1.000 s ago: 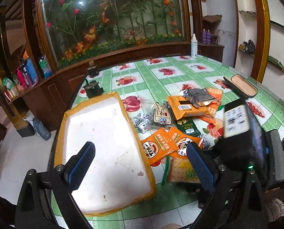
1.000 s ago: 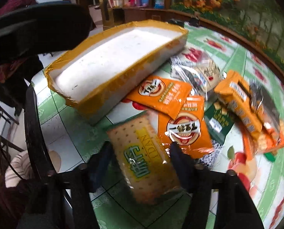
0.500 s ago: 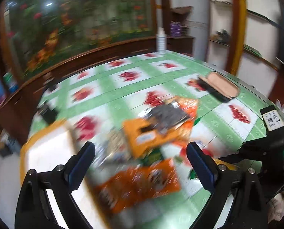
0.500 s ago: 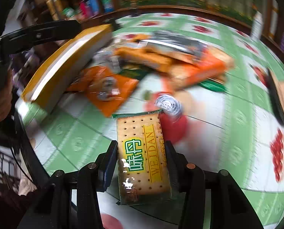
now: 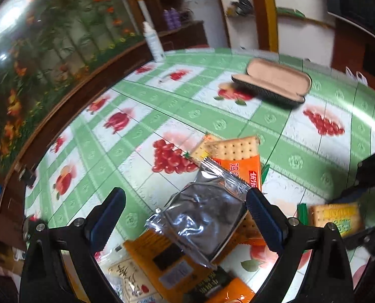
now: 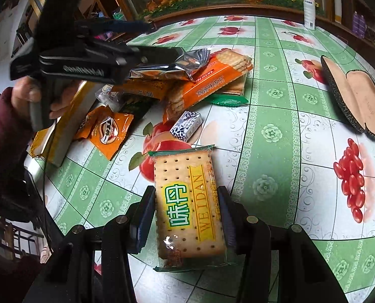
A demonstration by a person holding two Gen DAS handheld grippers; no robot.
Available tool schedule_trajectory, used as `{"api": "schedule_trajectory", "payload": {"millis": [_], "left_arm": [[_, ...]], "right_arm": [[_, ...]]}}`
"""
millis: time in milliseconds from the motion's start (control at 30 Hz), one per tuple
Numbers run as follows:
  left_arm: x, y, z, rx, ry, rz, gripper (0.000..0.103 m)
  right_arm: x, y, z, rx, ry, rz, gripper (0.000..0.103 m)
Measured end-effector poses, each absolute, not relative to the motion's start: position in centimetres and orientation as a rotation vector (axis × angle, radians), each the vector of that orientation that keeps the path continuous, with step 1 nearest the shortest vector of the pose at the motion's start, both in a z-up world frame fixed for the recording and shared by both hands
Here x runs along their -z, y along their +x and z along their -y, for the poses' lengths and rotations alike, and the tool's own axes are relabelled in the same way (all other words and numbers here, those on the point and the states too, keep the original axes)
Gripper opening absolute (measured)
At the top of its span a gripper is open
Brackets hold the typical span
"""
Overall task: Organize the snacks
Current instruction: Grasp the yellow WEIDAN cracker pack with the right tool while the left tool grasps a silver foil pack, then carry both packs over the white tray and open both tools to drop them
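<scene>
The right claw (image 6: 187,214) is clenched on the cracker pack (image 6: 188,209), its long axis running along the fingers, raised above the surface (image 6: 275,116); the left claw (image 5: 185,217), released, hovers over the silver pouch (image 5: 202,217), nearer the tray (image 6: 61,136).

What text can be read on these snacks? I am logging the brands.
"WEIDAN" and "味丹": on the clear-wrapped cracker pack clamped in the right gripper.
"鸡汤味苏打": on the long orange cracker pack.
"一休": on the small orange sachet, small and uncertain.
Small white patterned candy box: print too small to read.
Silver foil pouch between the open left gripper's fingers: no readable text.
</scene>
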State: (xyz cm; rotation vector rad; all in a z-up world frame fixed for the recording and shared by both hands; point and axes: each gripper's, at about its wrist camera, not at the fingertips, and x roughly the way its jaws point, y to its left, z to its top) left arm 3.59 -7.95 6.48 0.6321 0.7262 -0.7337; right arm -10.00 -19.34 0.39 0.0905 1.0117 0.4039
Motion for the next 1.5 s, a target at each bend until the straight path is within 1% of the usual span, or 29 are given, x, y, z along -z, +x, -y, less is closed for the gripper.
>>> {"api": "schedule_trajectory", "payload": {"millis": [233, 267, 333, 367, 400, 500, 700, 733, 967, 1133, 1267, 1367, 1500], "left_arm": [[-5.4, 3.9, 8.6, 0.801, 0.631, -0.806, 0.096], [-5.2, 3.9, 8.7, 0.808, 0.631, -0.82, 0.094], [-4.8, 3.6, 8.5, 0.83, 0.621, -0.85, 0.074], [-4.6, 3.5, 8.5, 0.821, 0.629, -0.865, 0.054], [-4.4, 3.3, 8.5, 0.808, 0.642, -0.871, 0.052], [-4.3, 2.4, 8.0, 0.782, 0.646, -0.86, 0.051], [-5.6, 1.9, 5.3, 0.751, 0.497, -0.862, 0.049], [-5.8, 1.8, 5.0, 0.749, 0.482, -0.862, 0.049], [-8.0, -0.2, 1.5, 0.72, 0.333, -0.846, 0.049], [-10.8, -1.7, -3.1, 0.682, 0.181, -0.811, 0.049], [-12.3, -2.6, -7.6, 0.572, 0.142, -0.785, 0.049], [-12.5, -2.7, -10.7, 0.46, 0.153, -0.782, 0.049], [-11.4, -2.4, -15.0, 0.291, 0.18, -0.787, 0.049]], "right_arm": [[-0.5, -9.5, 19.1, -0.425, 0.097, -1.01, 0.053], [-0.5, -9.4, 19.1, -0.427, 0.096, -1.009, 0.053], [-0.5, -9.4, 19.0, -0.432, 0.099, -1.007, 0.055], [-0.5, -9.4, 18.9, -0.433, 0.101, -1.005, 0.056], [-0.5, -9.3, 18.8, -0.433, 0.102, -1.004, 0.058], [-0.6, -9.4, 18.4, -0.425, 0.082, -0.999, 0.059], [-0.4, -9.6, 16.9, -0.384, -0.011, -0.991, 0.059], [-0.4, -9.6, 16.5, -0.371, -0.034, -0.991, 0.052], [-1.2, -10.7, 15.7, -0.388, -0.026, -0.991, 0.051], [-3.6, -12.1, 15.4, -0.415, 0.032, -0.944, 0.051], [-5.6, -12.0, 14.0, -0.47, 0.089, -0.908, 0.051], [-7.0, -11.5, 11.3, -0.519, 0.093, -0.888, 0.051], [-8.4, -9.8, 6.5, -0.595, 0.082, -0.869, 0.051]]}}
